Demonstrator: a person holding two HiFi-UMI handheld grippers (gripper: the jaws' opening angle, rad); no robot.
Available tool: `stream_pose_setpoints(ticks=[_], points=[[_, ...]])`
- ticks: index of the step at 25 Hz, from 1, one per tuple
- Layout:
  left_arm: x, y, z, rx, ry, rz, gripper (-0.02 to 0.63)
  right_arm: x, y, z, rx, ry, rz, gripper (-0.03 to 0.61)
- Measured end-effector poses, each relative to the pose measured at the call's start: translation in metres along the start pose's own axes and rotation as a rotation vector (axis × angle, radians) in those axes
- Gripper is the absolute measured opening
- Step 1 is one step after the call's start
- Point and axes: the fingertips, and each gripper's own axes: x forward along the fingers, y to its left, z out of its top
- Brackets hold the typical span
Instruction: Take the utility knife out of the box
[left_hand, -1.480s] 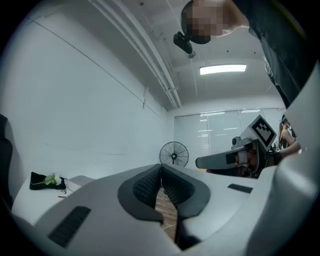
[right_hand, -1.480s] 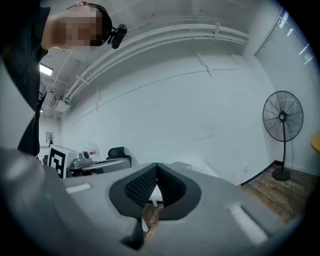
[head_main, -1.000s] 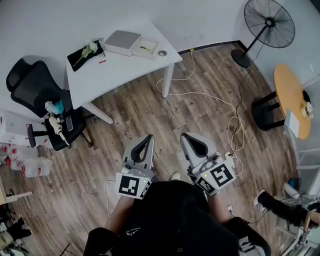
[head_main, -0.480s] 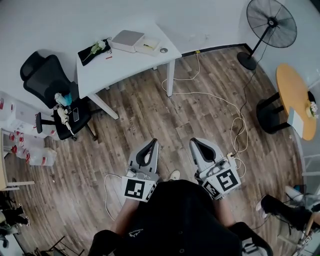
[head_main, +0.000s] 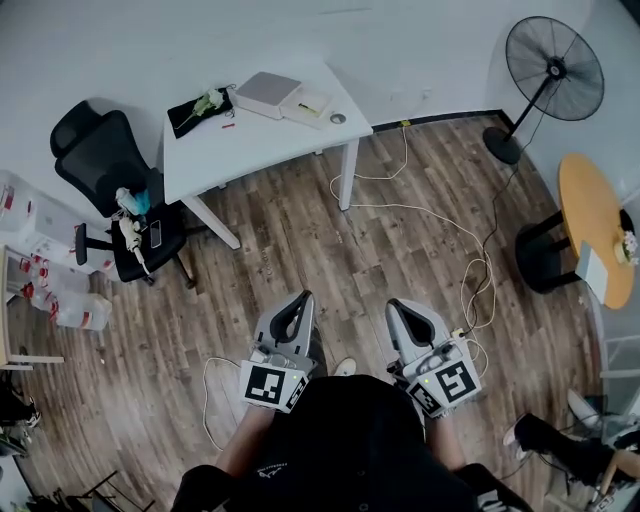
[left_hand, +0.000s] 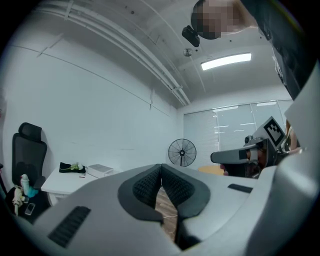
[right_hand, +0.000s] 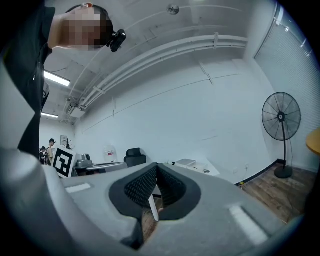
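Two tools sit low in the head view, one in each of our hands: the left tool (head_main: 299, 303) at about 7 o'clock and the right tool (head_main: 402, 308) at about 5 o'clock, side by side above the wooden floor (head_main: 290, 235). Both are closed. In each tool's own view the ribbed black pads (left_hand: 145, 187) meet at their tips with nothing between them.

The white surface (head_main: 250, 150) stands well apart from us, at about 11 o'clock. Near its far edge lies the box (head_main: 268, 93), pale and flat, with an open tray (head_main: 312, 102) just beside it at its 3 o'clock. We cannot make out the utility knife at this range.

A black cloth (head_main: 195, 110) lies at the surface's 9 o'clock end. A black office chair (head_main: 105, 165) stands at 9 o'clock, a standing fan (head_main: 555, 68) at 2 o'clock, and a white cable (head_main: 455, 215) trails across the floor.
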Motion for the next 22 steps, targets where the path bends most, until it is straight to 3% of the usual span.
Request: stream_pose_setpoints(ticks=[12,22], points=[[0.095,0.089,0.017,0.013,-0.02,-0.08,0.005,0.109,-0.056,0.023,-0.017,-0.008,-0.121,0.005],[0.154,0.165,0.032,0.038,-0.047,-0.151,0.006,0.208,-0.072,0.031,-0.014,-0.05,-0.162,0.005]])
